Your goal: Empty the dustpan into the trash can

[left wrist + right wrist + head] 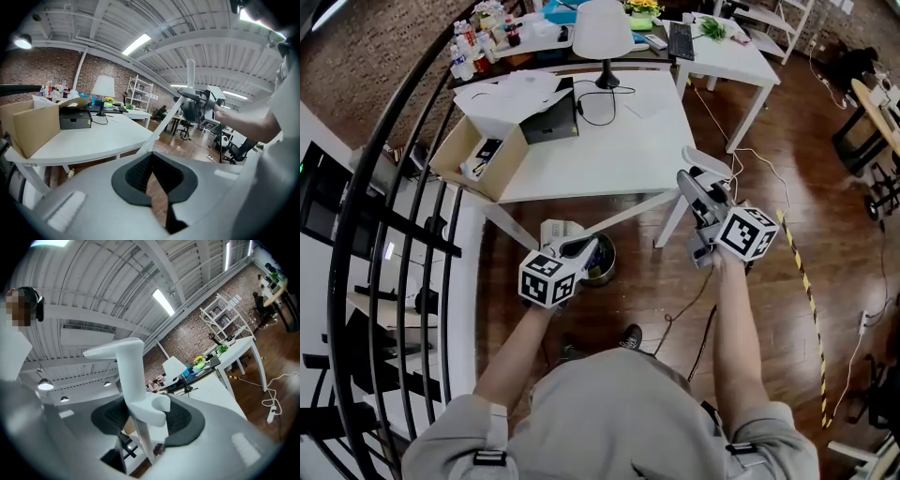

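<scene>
Nearest, the person's left forearm (517, 349) and right forearm (737, 328) stretch forward, each ending in a hand-held gripper. The right hand-held gripper (694, 183) pinches the dustpan's white handle (136, 380), which stands upright between its pads; the pan itself cannot be made out. This grip hangs over the wooden floor (787, 150), just off the near right corner of the white worktop (609, 159). The metal trash can (606, 268) sits on the floor under the worktop's near edge, well apart from the dustpan. The left hand-held gripper (562, 231) hovers just beside the can, its jaws pressed together at the tips and empty.
</scene>
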A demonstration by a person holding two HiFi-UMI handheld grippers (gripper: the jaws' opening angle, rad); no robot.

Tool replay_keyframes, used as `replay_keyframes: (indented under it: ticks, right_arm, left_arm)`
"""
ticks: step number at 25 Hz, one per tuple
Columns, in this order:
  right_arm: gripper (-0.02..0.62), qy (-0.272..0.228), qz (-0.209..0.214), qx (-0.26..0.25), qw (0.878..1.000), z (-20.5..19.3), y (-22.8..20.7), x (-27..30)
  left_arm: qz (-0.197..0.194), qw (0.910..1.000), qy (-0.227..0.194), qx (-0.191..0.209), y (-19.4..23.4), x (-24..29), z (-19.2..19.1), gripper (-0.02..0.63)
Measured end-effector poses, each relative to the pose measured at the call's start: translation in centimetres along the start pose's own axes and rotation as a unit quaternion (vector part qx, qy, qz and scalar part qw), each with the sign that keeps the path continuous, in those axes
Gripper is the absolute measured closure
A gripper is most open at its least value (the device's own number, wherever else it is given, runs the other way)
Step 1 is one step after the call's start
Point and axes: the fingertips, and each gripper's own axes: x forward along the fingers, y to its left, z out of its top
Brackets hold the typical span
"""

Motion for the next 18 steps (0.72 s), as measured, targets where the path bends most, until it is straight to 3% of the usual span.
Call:
replay_keyframes:
  ticks: [11,18]
  right_arm:
    - [0.397,0.006,0.002,-0.014,1.000,0.2,1.8,2.2]
    - [0.397,0.003,-0.006,-0.046,0.999,-0.1,6.2,6.4]
  left_arm:
    - [0.020,0.9997,-0.010,-0.009,1.0,-2.2,0.0,0.601]
    - [0.052,0.9981,-0.024,-0.023,4.2,-7.0,-0.5,0.601]
